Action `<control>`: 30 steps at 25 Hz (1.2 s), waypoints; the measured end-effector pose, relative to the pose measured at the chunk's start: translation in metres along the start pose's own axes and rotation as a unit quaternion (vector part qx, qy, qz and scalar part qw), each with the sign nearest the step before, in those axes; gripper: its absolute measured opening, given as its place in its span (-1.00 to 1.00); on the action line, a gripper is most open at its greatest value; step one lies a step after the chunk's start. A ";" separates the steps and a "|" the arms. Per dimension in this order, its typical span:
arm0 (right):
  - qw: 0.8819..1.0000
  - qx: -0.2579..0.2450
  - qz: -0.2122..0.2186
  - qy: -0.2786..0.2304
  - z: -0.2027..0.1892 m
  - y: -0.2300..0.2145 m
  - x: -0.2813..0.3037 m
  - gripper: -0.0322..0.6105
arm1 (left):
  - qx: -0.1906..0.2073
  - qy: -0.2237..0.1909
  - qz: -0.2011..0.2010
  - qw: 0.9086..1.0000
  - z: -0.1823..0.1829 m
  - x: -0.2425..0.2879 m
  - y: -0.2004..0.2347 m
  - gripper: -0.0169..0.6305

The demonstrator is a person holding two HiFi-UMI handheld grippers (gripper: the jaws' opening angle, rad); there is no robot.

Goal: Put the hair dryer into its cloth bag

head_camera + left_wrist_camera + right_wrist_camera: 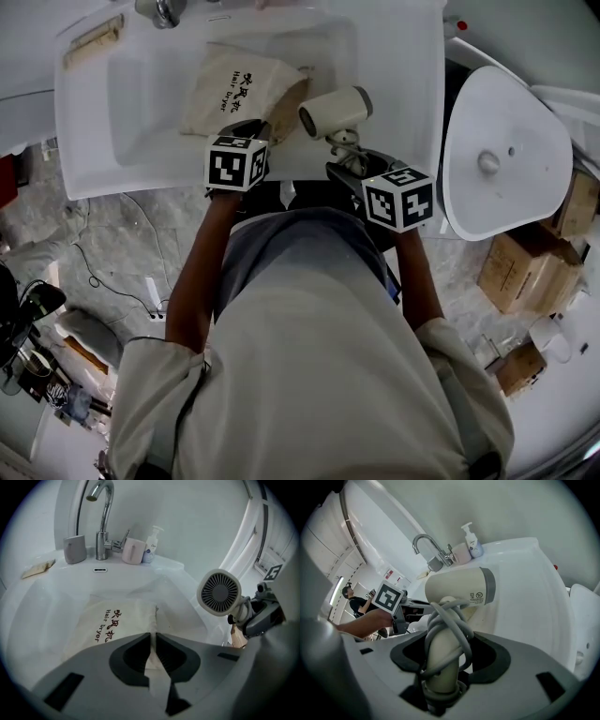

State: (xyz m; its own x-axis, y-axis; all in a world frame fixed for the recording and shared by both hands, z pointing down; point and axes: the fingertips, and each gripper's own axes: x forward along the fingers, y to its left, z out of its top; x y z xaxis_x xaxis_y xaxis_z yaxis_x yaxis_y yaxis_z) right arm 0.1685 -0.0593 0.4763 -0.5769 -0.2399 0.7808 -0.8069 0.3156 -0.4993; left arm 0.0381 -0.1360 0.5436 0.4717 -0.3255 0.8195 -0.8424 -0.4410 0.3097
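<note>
White sink basin [94, 141], upper centre of the head view, holds the cloth bag [234, 89]. Left gripper [153, 639]: jaws nearly closed, pinching the bag's edge. Right gripper [443, 656] clamps the hair dryer [336, 111] by its cord-wrapped handle, just right of the bag.

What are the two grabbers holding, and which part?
The left gripper has its jaws pinched on the cloth bag, at its near edge. The right gripper holds the hair dryer by its handle, over the wound cord.
</note>
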 end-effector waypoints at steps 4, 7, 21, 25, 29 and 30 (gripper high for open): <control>1.000 0.015 0.010 0.015 -0.004 0.005 0.007 -0.12 | 0.001 -0.002 -0.015 1.000 0.001 -0.004 0.000 -0.82; 0.999 0.014 0.011 0.030 -0.007 0.008 0.011 -0.12 | 0.001 -0.004 -0.026 1.000 0.001 -0.007 0.002 -0.82; 0.997 0.022 0.010 0.076 -0.021 0.017 0.037 -0.12 | -0.014 -0.019 -0.068 0.997 0.001 -0.019 0.010 -0.82; 0.996 0.027 0.012 0.083 -0.022 0.020 0.043 -0.12 | -0.019 -0.023 -0.074 0.997 0.000 -0.023 0.012 -0.82; 0.995 0.028 0.013 0.092 -0.022 0.022 0.050 -0.12 | 0.018 -0.025 -0.060 0.998 0.002 -0.026 0.014 -0.81; 0.995 0.030 0.014 0.095 -0.022 0.023 0.052 -0.12 | 0.019 -0.026 -0.063 0.998 0.003 -0.026 0.013 -0.81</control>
State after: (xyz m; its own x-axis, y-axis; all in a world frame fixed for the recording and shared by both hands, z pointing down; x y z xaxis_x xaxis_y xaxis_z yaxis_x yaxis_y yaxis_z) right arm 0.1232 -0.0444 0.5135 -0.5689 -0.0521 0.8208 -0.8006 0.2637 -0.5381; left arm 0.0154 -0.1357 0.5245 0.5862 -0.3081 0.7493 -0.7661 -0.5115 0.3891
